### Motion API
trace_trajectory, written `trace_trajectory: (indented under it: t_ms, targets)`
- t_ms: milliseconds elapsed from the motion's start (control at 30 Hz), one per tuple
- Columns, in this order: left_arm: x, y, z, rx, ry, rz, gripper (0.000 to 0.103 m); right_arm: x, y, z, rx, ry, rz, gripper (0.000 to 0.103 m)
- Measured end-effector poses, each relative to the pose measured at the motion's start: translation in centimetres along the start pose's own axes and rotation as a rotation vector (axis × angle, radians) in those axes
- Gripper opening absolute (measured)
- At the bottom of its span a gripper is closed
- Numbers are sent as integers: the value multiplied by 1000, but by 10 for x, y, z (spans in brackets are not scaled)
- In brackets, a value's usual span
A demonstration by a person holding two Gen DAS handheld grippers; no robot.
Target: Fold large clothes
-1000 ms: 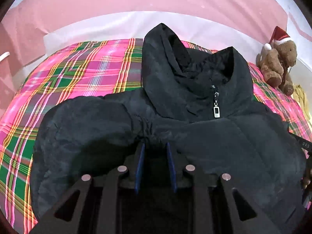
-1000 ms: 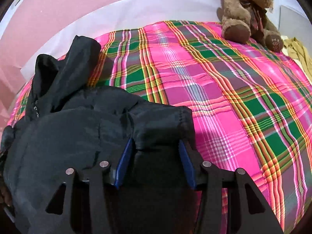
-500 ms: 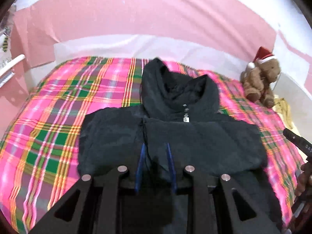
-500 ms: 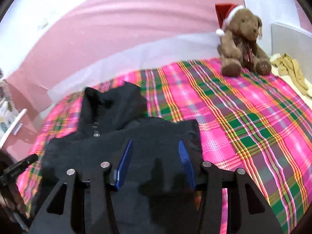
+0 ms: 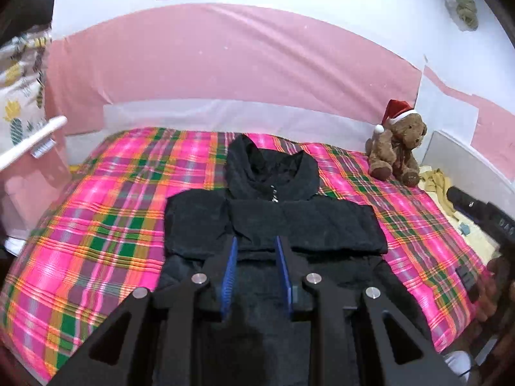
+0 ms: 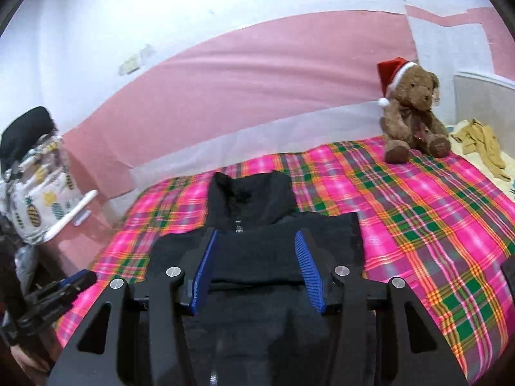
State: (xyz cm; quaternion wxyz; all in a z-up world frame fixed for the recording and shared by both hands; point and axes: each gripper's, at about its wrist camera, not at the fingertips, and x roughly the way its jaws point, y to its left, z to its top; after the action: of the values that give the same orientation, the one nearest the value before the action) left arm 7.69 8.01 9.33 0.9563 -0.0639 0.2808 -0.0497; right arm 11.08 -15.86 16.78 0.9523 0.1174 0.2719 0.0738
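While the black jacket (image 5: 273,225) lies sleeves-folded mid-bed (image 5: 106,225), the left tool (image 5: 257,270) is opening, gripping nothing. The right tool (image 6: 256,267) stands spread, empty.

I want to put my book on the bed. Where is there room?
Two bare patches of the plaid blanket: one left of the black jacket, and a bigger one between the jacket and the teddy bear. The middle is covered by the jacket, and yellow clothes crowd the far right corner.
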Motion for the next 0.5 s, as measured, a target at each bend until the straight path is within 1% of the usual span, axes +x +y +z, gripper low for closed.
trace_trajectory:
  t_ms: [33, 100, 167, 233, 267, 400, 500]
  targets:
    - [-4, 0, 0, 2, -3, 17, 32, -2, 5, 1, -7, 1, 22, 50]
    - [-9, 4, 3, -7, -12, 24, 33, -6, 17, 4, -33, -7, 52, 50]
    - [-13, 10, 6, -23, -17, 22, 33, -9, 28, 6, -66, -23, 57, 51]
    - [-13, 12, 9, -27, -10, 6, 33, -10, 38, 9, -98, -32, 76, 57]
    - [-14, 13, 10, -26, -7, -2, 33, -8, 42, 9, -107, -28, 82, 58]
    - [-8, 14, 15, -27, 4, -33, 33, 11, 46, 11, -127, 22, 93, 58]
    - [2, 12, 22, -24, 12, -41, 33, 35, 40, 13, -119, 73, 105, 58]
